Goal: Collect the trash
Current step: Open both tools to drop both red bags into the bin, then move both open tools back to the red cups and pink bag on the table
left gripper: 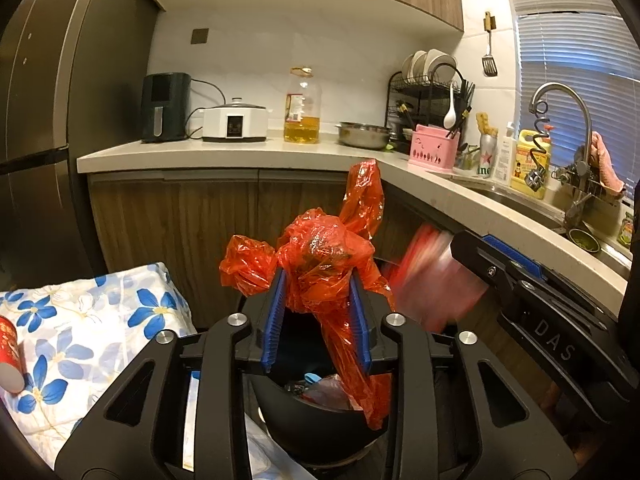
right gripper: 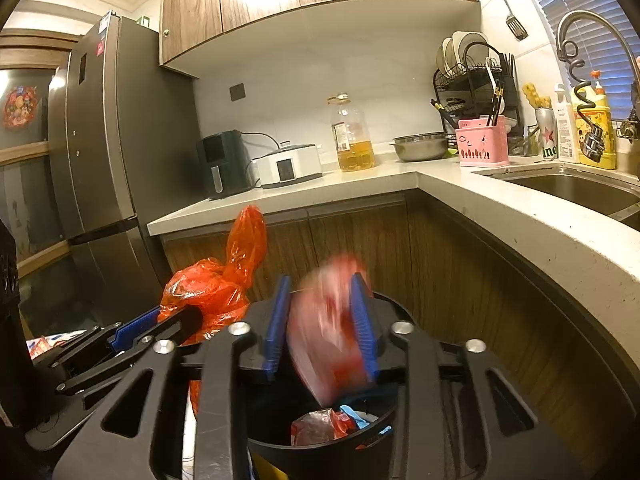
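Everything sits right above the black trash bin [right gripper: 320,436], which already has wrappers inside. The left gripper [left gripper: 316,312] has its jaws clamped on a crumpled orange plastic bag [left gripper: 320,264] over the bin's rim. The right gripper [right gripper: 322,324] has its jaws around a blurry red paper cup [right gripper: 328,332], tilted over the bin's opening.

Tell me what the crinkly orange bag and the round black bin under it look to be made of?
The crinkly orange bag, pinched in the left gripper, looks like thin glossy plastic film: it is translucent, creased, and catches highlights. The round black bin seems to be moulded plastic with a smooth, slightly shiny rim, though painted metal can't be excluded.
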A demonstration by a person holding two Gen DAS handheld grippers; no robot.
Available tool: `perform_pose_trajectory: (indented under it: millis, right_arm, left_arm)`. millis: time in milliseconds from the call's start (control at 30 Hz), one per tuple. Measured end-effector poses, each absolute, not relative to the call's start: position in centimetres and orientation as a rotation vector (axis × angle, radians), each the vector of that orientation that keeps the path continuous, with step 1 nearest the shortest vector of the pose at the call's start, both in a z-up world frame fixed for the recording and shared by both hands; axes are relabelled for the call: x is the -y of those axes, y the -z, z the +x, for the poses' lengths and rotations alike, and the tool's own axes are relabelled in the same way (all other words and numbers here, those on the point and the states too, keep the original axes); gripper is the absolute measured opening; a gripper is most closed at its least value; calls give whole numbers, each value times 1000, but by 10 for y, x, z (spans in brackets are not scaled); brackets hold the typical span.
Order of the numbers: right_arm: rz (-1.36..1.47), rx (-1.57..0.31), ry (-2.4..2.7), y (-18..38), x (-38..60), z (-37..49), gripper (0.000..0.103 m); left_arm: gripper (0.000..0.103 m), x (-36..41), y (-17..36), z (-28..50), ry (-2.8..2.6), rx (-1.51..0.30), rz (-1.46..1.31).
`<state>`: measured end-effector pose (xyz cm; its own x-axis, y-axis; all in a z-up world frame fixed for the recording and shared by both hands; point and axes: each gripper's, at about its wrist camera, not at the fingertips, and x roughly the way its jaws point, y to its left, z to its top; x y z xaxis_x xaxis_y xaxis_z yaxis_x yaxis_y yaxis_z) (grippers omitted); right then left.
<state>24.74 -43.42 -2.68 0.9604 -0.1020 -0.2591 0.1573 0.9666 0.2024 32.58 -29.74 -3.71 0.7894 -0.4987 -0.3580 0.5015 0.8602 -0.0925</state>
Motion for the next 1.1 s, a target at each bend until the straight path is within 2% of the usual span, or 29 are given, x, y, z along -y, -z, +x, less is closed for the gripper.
perform_pose_trajectory:
  millis: [167, 300, 367, 433, 567, 767, 1100]
  right_arm:
    - [230, -252, 143, 29, 436, 247, 37]
    - [232, -253, 149, 30, 438, 245, 38]
    - [233, -253, 152, 30, 438, 244, 44]
    - [231, -253, 153, 30, 438, 243, 44]
    - [236, -253, 156, 29, 437, 239, 51]
    - [244, -246, 152, 27, 433, 232, 63]
    - [246, -245, 115, 24, 412, 215, 74]
  left_arm:
    - [49, 297, 42, 329, 537, -398, 5]
    - [54, 297, 45, 328, 532, -402, 10]
    - [61, 295, 46, 327, 523, -399, 9]
    - [64, 292, 45, 326, 516, -397, 3]
    - [72, 285, 44, 322, 491, -390, -3]
    - [82, 270, 42, 314, 442, -385, -14]
    - [86, 225, 41, 286, 343, -386, -48]
